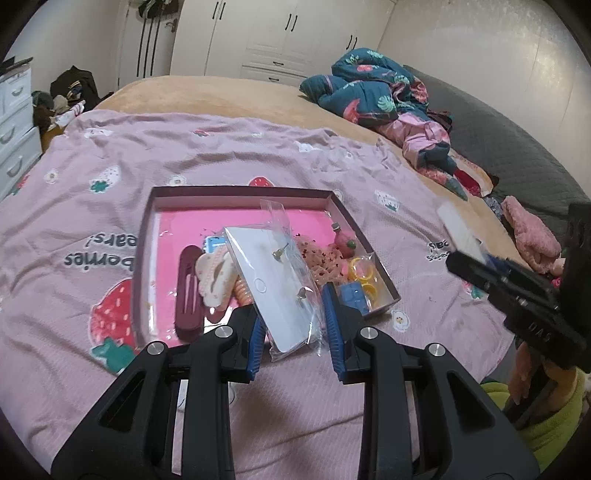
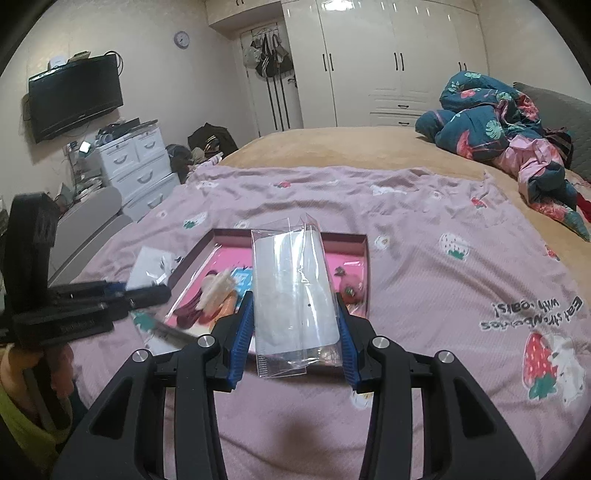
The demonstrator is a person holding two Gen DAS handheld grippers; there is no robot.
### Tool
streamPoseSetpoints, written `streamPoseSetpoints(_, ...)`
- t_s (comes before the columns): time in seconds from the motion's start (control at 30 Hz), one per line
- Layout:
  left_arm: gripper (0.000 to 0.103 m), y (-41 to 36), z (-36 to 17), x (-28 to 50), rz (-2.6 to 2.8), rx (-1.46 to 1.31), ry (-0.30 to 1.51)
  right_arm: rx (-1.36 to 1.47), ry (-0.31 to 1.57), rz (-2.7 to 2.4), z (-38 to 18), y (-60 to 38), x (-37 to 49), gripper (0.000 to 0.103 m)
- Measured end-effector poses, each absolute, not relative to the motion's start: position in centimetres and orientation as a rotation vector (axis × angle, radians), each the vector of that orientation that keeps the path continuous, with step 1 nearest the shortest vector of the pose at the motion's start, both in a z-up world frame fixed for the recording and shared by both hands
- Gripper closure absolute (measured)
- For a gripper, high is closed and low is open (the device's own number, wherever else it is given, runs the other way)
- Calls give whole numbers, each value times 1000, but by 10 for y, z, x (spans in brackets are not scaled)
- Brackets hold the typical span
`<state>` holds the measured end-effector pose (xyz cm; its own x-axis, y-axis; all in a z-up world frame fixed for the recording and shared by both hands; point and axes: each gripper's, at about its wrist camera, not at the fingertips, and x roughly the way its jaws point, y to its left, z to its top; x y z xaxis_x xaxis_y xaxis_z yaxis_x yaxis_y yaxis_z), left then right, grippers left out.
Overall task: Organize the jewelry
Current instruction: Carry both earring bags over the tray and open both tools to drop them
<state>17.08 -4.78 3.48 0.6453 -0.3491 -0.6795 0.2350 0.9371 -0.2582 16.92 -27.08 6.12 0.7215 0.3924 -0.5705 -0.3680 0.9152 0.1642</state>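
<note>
Both wrist cameras look forward and downward along their gripper fingers, from close above the near edge of the pink box point(image 1: 236, 192). The left wrist view faces the box from its near-left side; the right wrist view faces it point(image 2: 354, 240) from its near-right side. Both views share the box, the strawberry-print sheet point(image 1: 258, 147) and the white wardrobe point(image 2: 388, 55) beyond the box.

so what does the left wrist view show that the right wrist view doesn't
Only the left wrist view: the left tool shut on a clear bag holding a white card with earrings pinned to it, plus yellow rings and a blue block in the tray's near right corner.

Only the right wrist view: the right tool gripping an empty-looking clear bag, a wall TV and a clock.

Both: the pink tray on the strawberry sheet, the pale hair claw and the wardrobe.
</note>
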Motion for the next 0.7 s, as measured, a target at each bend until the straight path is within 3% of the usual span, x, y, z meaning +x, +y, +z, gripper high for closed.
streamPoseSetpoints(0.4,82,-62,10,199,-337,-135,855,67,610,403,69,-270,213,63)
streamPoseSetpoints(0.7,82,-66,-18,219,-326,-131,913,64,704,395,22,-263,236,63)
